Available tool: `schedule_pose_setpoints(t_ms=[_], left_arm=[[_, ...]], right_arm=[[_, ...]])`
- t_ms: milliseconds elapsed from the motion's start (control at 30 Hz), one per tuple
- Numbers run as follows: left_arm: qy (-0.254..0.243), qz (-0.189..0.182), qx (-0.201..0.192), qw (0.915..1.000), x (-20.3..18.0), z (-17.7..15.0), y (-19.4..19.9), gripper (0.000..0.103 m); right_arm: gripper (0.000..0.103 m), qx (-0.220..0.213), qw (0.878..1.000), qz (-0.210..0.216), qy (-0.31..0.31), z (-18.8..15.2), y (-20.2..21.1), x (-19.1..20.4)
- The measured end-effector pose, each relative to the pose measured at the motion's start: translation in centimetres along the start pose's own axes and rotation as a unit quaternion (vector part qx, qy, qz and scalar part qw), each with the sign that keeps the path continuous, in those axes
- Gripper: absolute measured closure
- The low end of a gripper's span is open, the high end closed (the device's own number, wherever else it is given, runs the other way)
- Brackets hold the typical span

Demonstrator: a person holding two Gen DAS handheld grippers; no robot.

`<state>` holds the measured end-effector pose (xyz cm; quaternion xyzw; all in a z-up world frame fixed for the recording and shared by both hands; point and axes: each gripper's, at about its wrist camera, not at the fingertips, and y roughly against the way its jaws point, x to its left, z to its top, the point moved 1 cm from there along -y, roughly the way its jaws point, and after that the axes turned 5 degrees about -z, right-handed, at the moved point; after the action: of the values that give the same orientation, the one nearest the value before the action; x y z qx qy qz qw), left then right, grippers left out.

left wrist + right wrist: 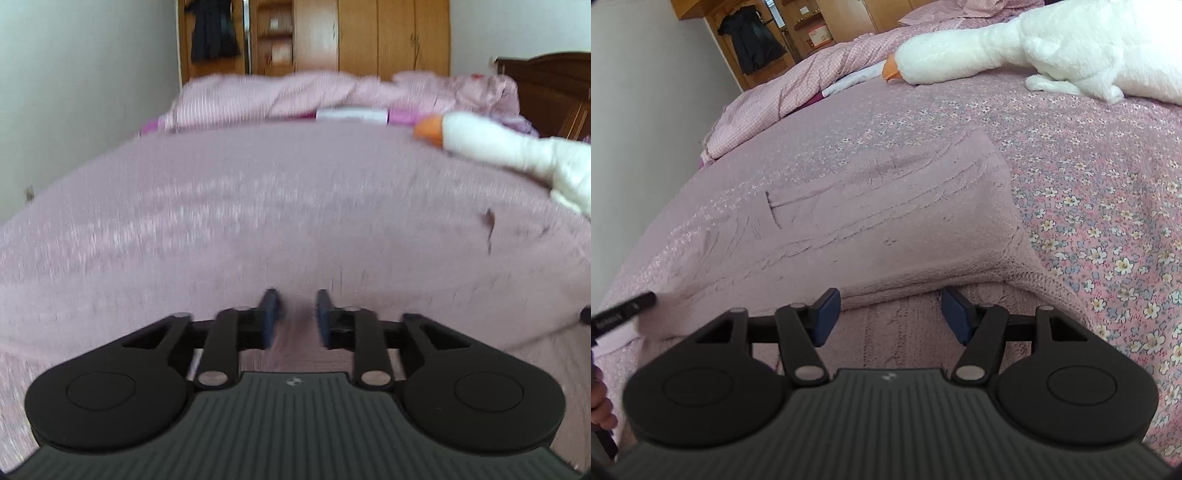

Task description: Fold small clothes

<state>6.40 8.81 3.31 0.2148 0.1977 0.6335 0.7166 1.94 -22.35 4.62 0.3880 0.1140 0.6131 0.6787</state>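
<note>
Lying flat on the floral bedspread (1108, 206) is a small pink knitted garment (886, 221), its near hem partly turned over so a cable-knit layer shows beneath the fold. The right gripper (890, 314) hangs just above that near edge with its blue-padded jaws spread wide and nothing between them; the folded hem runs across the gap, close to the pads, though I cannot tell whether they touch the wool. At the far left of the right wrist view the dark tip of the other tool pokes in beside the garment's left corner.

The left gripper (295, 317) points out over the bed, its picture smeared by motion. Its jaws stand a little apart, with only pink cloth showing through the narrow gap, and they grip nothing.

A white plush goose (1052, 44) with an orange beak sprawls across the far right of the bed, well apart from the garment. Beyond it a crumpled pink checked quilt (295, 96) lies bunched, and a wooden wardrobe (369, 37) with a dark coat (214, 33) hanging on it stands against the back wall.
</note>
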Motion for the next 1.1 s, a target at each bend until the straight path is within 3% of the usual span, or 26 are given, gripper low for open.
schedule_pose_setpoints(t_ms=[33,100,167,367,500,667,833,1100], left_arm=[[0.007,0.005,0.003,1.0000,0.1,-0.3,-0.1,0.045],[0.024,0.003,0.000,0.9997,0.7,-0.5,0.0,0.032],[0.043,-0.008,-0.003,0.9990,1.4,-0.5,0.1,0.028],[0.072,0.013,0.009,0.9973,2.7,0.2,-0.9,0.026],[0.058,0.085,0.059,0.9929,3.4,-0.4,-2.9,0.026],[0.047,0.091,0.059,0.9930,3.8,-0.8,-3.4,0.023],[0.053,0.089,0.061,0.9928,3.8,-0.8,-3.1,0.023],[0.088,0.092,0.068,0.9895,5.1,-0.3,-0.5,0.022]], right_arm=[[0.040,0.000,1.000,0.000,0.002,0.0,0.0,0.0],[0.040,0.000,1.000,0.002,0.003,0.0,0.0,-0.2],[0.040,-0.001,1.000,0.002,-0.001,0.1,-0.1,-0.3],[0.040,-0.010,1.000,0.002,0.001,0.1,0.3,0.1],[0.040,-0.036,0.999,-0.006,0.008,0.5,0.7,0.0],[0.041,-0.031,0.999,-0.029,0.014,0.5,-0.3,-1.1],[0.041,-0.034,0.996,-0.044,0.068,-0.2,-0.4,-0.3],[0.040,-0.028,0.999,-0.033,0.026,0.0,0.6,-0.8]])
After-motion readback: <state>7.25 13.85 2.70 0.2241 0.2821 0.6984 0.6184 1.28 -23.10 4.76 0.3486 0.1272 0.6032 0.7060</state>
